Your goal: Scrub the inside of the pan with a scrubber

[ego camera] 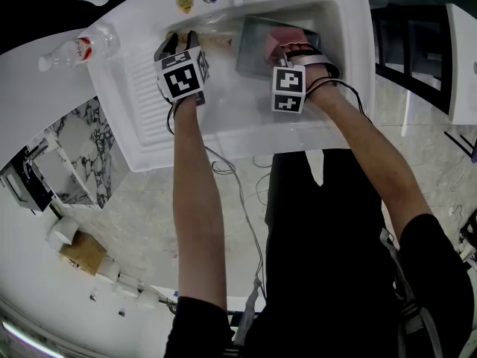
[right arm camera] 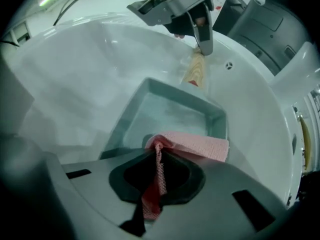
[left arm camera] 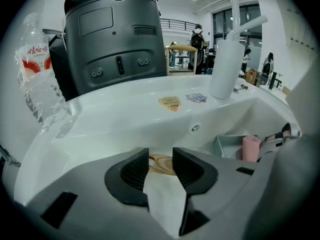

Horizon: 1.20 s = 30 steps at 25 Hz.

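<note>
Right gripper pinches the soft pink scrubber (floppy, light); left gripper clamps the rigid pan by its wooden handle

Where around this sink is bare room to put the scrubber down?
Free: the ribbed drainboard, between the bottle and the left gripper, and the sink's front rim. Crowded: the basin, with the pan, its handle, and the right gripper holding the scrubber.

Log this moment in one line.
left gripper: holds wooden handle | right gripper: holds pink scrubber | scrubber in pan
</note>
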Motion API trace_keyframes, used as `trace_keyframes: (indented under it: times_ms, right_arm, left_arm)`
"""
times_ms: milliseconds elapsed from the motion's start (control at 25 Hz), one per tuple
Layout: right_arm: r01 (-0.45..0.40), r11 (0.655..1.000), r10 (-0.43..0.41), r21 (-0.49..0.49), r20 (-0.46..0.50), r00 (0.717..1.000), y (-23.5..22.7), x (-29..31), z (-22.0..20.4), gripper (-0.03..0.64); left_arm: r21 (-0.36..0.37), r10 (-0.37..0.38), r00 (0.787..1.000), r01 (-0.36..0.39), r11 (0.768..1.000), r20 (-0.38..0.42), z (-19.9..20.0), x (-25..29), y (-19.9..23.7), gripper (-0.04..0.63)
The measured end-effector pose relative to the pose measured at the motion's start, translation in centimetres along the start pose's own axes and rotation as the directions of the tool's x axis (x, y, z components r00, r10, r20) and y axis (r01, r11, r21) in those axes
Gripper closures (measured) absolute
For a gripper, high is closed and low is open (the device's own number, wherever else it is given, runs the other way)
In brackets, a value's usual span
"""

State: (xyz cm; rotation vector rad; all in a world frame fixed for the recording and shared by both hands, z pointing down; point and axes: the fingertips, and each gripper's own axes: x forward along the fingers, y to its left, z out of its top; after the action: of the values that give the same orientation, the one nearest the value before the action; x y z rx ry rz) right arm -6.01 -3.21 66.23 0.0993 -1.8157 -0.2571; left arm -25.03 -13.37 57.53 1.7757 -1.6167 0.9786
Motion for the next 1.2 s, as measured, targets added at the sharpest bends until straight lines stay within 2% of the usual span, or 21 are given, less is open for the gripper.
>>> trace_keyframes:
  times_ms: [120,200,320,440,520,600,720,880,1040,1200]
  right_arm:
    - [0.002,0.999,-0.007,-0.052,-0.101,0.995,0.1,-0.2,-2.2,0.588]
    - [-0.035,0.997,0.023,-0.067,-0.167,0.986,0.6,-0.3,-3.4,0.589]
    - [-0.128,0.990,0.112,-0.052,-0.234,0.966,1.8,-0.5,-4.5,0.583]
    - [-0.229,0.973,0.222,0.001,-0.242,0.944,3.2,-0.7,-4.8,0.577]
    - [-0.266,0.964,0.265,0.025,-0.214,0.940,3.8,-0.7,-4.2,0.576]
    - [-0.268,0.963,0.268,0.025,-0.174,0.948,3.9,-0.7,-3.3,0.575]
    - [-0.231,0.973,0.233,0.032,-0.090,0.968,3.5,-0.5,-1.4,0.575]
    - [-0.160,0.982,0.152,0.103,0.077,0.985,2.2,-0.1,2.1,0.575]
    - [-0.122,0.974,0.082,0.189,0.204,0.975,0.8,0.3,5.0,0.575]
    - [-0.154,0.966,0.096,0.209,0.263,0.960,0.1,0.7,7.2,0.575]
  left_arm:
    - [-0.001,0.001,1.000,-0.001,1.000,-0.001,0.0,0.0,0.0,0.428]
    - [-0.002,0.001,1.000,-0.001,1.000,0.001,0.0,0.0,-0.1,0.428]
    - [-0.003,0.003,1.000,-0.003,1.000,0.003,0.0,0.0,0.0,0.430]
    - [-0.002,0.002,1.000,-0.002,1.000,0.003,0.0,0.0,0.0,0.430]
    - [-0.003,0.002,1.000,-0.002,1.000,0.006,0.0,0.0,0.0,0.430]
    - [-0.003,0.003,1.000,-0.003,1.000,0.009,0.0,0.0,0.0,0.431]
    - [-0.004,0.002,1.000,-0.002,1.000,0.009,0.0,0.0,0.0,0.431]
    - [-0.005,0.007,1.000,-0.007,1.000,0.015,0.0,0.0,0.1,0.433]
    - [-0.006,0.009,1.000,-0.009,1.000,0.014,0.1,0.0,0.0,0.435]
    - [-0.007,0.008,1.000,-0.008,1.000,0.014,0.1,0.0,0.0,0.437]
